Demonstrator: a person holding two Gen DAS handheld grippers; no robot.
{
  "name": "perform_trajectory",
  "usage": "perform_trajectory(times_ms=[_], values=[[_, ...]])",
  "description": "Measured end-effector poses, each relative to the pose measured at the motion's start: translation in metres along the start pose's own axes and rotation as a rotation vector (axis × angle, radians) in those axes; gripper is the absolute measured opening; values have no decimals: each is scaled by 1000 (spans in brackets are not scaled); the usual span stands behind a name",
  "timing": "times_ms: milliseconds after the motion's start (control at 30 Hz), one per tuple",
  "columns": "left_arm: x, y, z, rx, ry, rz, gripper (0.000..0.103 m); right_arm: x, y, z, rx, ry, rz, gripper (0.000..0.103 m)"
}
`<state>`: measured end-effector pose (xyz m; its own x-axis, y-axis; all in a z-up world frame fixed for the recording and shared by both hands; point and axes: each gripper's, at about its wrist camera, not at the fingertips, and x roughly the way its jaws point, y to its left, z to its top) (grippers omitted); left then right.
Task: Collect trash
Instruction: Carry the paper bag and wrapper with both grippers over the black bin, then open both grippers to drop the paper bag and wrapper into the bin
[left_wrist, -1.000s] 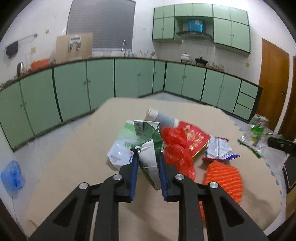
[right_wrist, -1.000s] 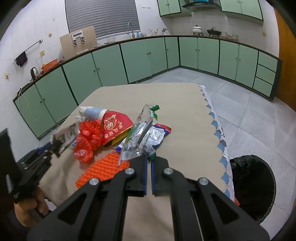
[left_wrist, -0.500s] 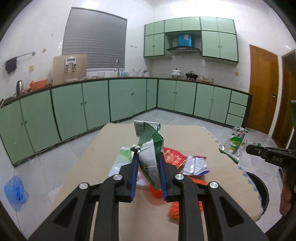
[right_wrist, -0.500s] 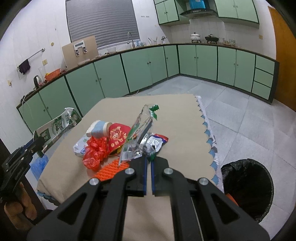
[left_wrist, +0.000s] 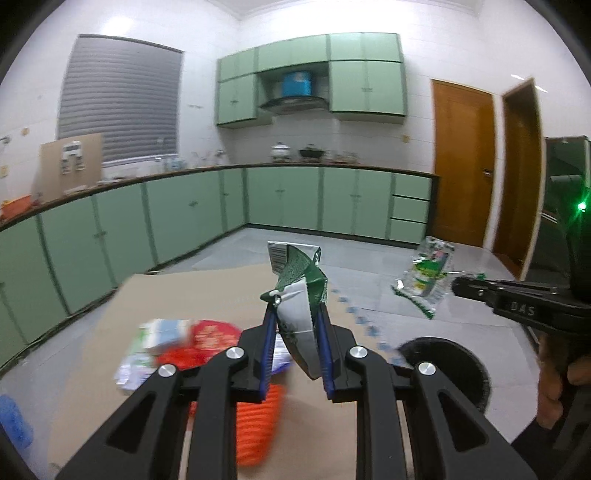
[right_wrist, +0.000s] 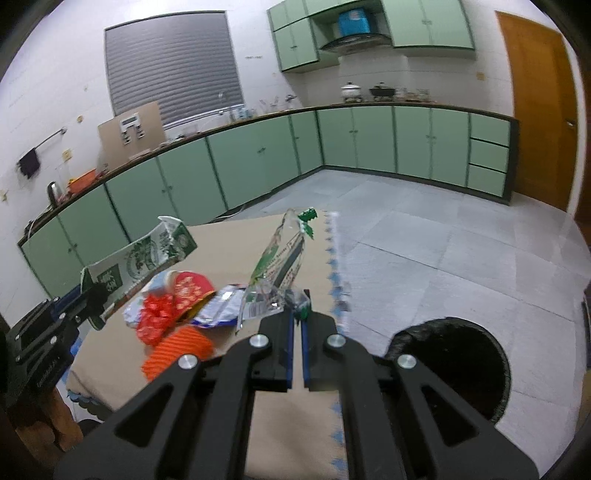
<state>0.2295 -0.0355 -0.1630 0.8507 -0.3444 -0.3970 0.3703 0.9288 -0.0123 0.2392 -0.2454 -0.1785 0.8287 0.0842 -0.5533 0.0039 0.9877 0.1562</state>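
Observation:
My left gripper (left_wrist: 295, 314) is shut on a crumpled green and white milk carton (left_wrist: 301, 291), held in the air above the table; the carton also shows in the right wrist view (right_wrist: 147, 254). My right gripper (right_wrist: 297, 317) is shut on a clear plastic wrapper with green print (right_wrist: 280, 262), held up near the table's right edge; the wrapper also shows in the left wrist view (left_wrist: 428, 277). A black-lined trash bin (right_wrist: 454, 365) stands on the floor right of the table, and shows in the left wrist view (left_wrist: 443, 362).
Left on the beige table (right_wrist: 229, 240): a red crumpled bag (right_wrist: 155, 317), a red printed packet (right_wrist: 192, 291), a silver-blue wrapper (right_wrist: 218, 314), an orange ribbed pad (right_wrist: 177, 350), a white-green bag (left_wrist: 147, 350). Green cabinets (right_wrist: 258, 166) line the walls.
Both grippers have risen and swung right toward the bin with their trash. The left gripper lifted the carton off the pile. The views now show more floor and bin.

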Motion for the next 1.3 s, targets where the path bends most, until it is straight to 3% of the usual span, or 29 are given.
perform_trajectory(times_ms=[300, 600, 800, 833, 933, 1000, 1100, 1233, 1300], values=[[60, -102, 5, 79, 52, -187, 21, -6, -104, -24, 89, 36, -144, 2], [151, -209, -35, 161, 192, -336, 21, 32, -204, -75, 187, 143, -283, 2], [198, -247, -57, 201, 257, -356, 21, 73, -243, -95, 230, 222, -323, 4], [205, -249, -59, 202, 267, -354, 21, 81, -248, -99, 238, 235, -339, 8], [232, -264, -69, 208, 334, -361, 22, 100, -264, -109, 276, 282, -352, 9], [250, -272, -78, 211, 389, -357, 33, 104, -270, -114, 293, 289, -359, 10], [257, -273, -74, 196, 382, -358, 42, 105, -276, -117, 305, 299, -362, 11], [260, -272, -73, 190, 388, -353, 44, 108, -281, -122, 302, 332, -370, 37], [259, -269, -73, 181, 390, -350, 44, 111, -282, -121, 306, 343, -362, 37]])
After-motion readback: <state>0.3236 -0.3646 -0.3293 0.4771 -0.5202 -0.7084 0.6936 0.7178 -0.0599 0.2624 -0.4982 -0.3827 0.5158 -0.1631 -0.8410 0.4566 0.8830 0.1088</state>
